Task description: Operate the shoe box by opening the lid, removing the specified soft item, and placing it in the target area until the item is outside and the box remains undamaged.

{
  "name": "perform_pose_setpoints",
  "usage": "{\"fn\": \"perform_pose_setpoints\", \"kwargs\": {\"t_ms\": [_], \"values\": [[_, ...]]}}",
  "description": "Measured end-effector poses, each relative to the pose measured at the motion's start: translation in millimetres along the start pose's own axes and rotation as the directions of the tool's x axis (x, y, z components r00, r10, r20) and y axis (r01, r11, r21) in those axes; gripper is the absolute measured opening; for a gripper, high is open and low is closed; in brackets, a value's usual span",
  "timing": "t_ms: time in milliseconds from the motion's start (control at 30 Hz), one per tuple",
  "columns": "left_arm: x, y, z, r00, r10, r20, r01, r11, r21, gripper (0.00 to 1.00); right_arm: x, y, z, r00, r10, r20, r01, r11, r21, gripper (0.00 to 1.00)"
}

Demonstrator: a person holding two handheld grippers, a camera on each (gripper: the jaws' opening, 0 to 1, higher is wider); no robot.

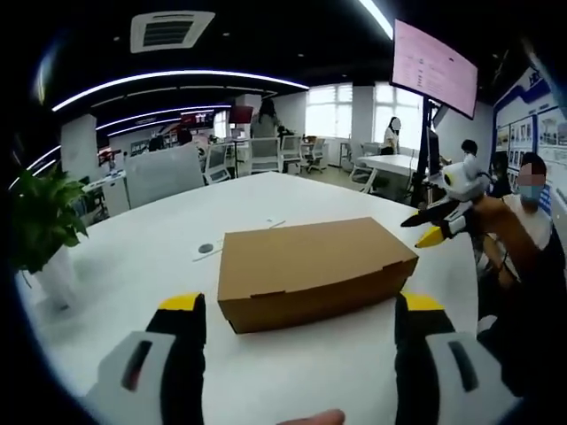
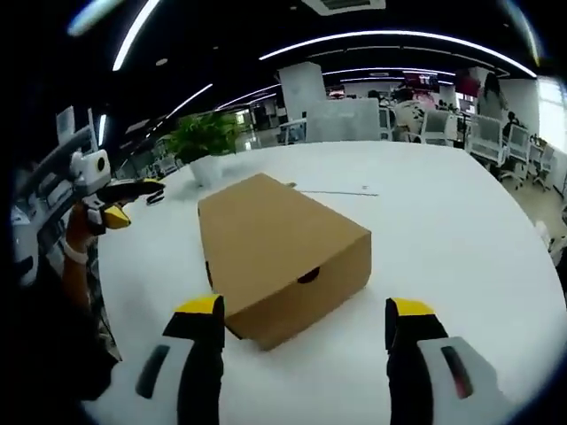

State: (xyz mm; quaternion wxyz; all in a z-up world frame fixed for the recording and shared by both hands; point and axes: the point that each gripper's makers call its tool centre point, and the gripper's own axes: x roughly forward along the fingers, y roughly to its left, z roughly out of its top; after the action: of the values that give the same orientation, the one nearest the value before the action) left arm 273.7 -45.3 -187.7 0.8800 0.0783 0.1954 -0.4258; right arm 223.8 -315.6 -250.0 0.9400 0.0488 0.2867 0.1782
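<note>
A brown cardboard shoe box [image 1: 310, 266] lies on the white table [image 1: 292, 372] with its lid down. In the right gripper view the box [image 2: 279, 243] shows a dark finger notch [image 2: 308, 277] in its near end wall. My left gripper [image 1: 301, 308] is open, its yellow-tipped jaws wide apart just short of the box's long side. My right gripper [image 2: 306, 310] is open too, facing the box's end with nothing between the jaws. The right gripper [image 1: 418, 228] hovers past the box's right end in the left gripper view. The left gripper [image 2: 137, 202] hangs left of the box in the right gripper view.
A potted plant [image 1: 40, 221] stands at the table's left edge, also visible as the plant [image 2: 208, 137] beyond the box. A small round object [image 1: 205, 249] and a thin strip lie behind the box. A person [image 1: 532, 208] sits at the right. Office desks and chairs stand beyond.
</note>
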Motion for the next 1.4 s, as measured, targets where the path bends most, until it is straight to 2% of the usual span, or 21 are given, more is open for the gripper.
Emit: {"fn": "perform_pose_setpoints", "kwargs": {"t_ms": [133,333,500,600,733,1100,1400], "values": [[2,0.7,-1.2,1.0,0.0,0.003,0.0,1.0,-0.005,0.9,6,1,-1.9,1.0,0.012,-0.005,-0.011,1.0,0.023,0.75],[0,1.8,-1.6,1.0,0.003,0.012,-0.003,1.0,-0.026,0.89,9,-7,1.7,0.998,0.015,0.053,-0.023,0.989,0.143,0.74],[-5,8.4,-4.3,1.0,0.022,0.012,-0.022,0.999,-0.035,0.89,16,-9,6.1,0.998,0.021,0.063,-0.031,0.985,0.168,0.72],[-6,11.6,-5.3,0.999,0.031,0.011,-0.03,0.999,-0.042,0.89,24,-5,7.4,0.996,0.044,0.077,-0.06,0.975,0.215,0.71],[-8,12.2,-5.8,0.999,0.033,0.016,-0.032,0.998,-0.045,0.89,29,-4,4.4,0.996,0.051,0.068,-0.065,0.97,0.235,0.69],[-13,12.9,-10.2,0.999,0.041,0.009,-0.041,0.999,-0.035,0.89,36,-12,-3.9,0.998,0.006,0.057,-0.021,0.962,0.274,0.64],[-15,11.6,-8.2,0.999,0.041,0.018,-0.04,0.999,-0.037,0.89,37,-13,-7.2,0.997,0.01,0.079,-0.036,0.944,0.328,0.68]]}}
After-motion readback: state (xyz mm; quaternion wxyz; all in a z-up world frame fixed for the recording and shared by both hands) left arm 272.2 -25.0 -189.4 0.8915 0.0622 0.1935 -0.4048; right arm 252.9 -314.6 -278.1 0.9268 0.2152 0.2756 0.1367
